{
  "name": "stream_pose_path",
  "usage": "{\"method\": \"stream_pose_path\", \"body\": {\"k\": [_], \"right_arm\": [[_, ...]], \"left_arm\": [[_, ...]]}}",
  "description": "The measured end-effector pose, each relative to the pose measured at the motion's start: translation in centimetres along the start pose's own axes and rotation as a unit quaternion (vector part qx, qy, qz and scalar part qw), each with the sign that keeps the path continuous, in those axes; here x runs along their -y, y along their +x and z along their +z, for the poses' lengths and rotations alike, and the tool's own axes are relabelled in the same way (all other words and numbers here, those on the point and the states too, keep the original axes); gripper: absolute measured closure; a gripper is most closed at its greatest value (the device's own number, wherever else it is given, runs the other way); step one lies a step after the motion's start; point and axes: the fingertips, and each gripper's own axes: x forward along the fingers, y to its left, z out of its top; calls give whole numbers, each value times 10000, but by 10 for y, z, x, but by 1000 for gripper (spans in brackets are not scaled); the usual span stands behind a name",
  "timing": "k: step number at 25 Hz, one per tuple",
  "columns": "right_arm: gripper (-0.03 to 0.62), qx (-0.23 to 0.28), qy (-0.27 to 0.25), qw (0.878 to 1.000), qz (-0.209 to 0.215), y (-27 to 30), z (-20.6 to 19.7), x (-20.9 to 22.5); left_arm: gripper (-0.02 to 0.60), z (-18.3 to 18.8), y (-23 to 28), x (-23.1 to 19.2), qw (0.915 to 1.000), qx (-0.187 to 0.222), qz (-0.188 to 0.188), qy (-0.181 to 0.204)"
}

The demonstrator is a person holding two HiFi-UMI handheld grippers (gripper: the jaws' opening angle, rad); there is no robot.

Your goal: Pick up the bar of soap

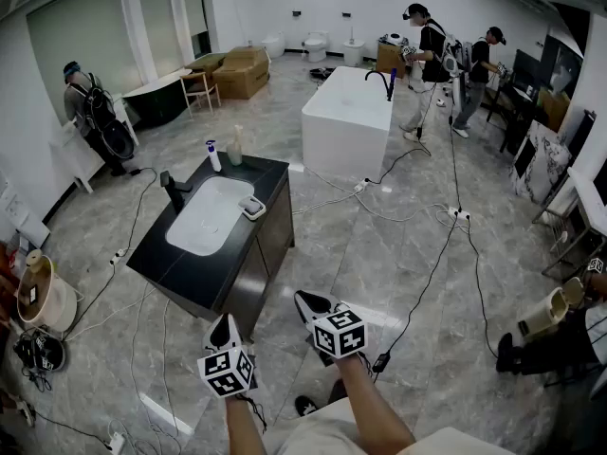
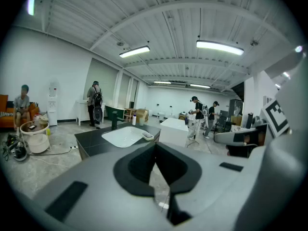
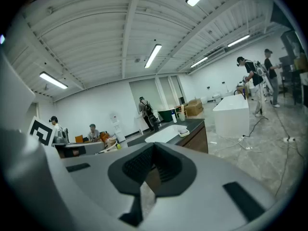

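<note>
A pale bar of soap lies in a small white dish (image 1: 252,207) on the black vanity top (image 1: 161,254), at the right rim of the white sink (image 1: 209,216). The dish also shows far off in the left gripper view (image 2: 147,135) and in the right gripper view (image 3: 183,134). Both grippers hang low over the floor, well short of the vanity's near corner. My left gripper (image 1: 225,330) (image 2: 155,150) is shut with nothing in it. My right gripper (image 1: 310,303) (image 3: 151,153) is shut and empty too.
A black faucet (image 1: 174,190) and two bottles (image 1: 213,154) stand on the vanity. A white freestanding tub (image 1: 349,107) sits beyond it. Cables (image 1: 432,254) trail over the marble floor. A bucket (image 1: 38,292) stands at the left, and people stand at the back and left.
</note>
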Motion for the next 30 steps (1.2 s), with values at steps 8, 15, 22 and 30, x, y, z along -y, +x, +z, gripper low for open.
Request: {"method": "stream_pose_path", "body": {"k": [8,15,22,30], "right_arm": [[589,14,120,9999,23,1,3,2],[589,6,232,9996,186,11,5,3],[589,-70,378,9980,508,42,12,4],[588,-71,419,9958,816,85,40,17]], "left_arm": [[575,7,7,0,9998,62,-40,-160],[575,8,19,2,9997,41,-127,-192],[575,18,43,-11,9997,70,-30,-224],[574,41,88,-24,9997,93,36,-242]]}}
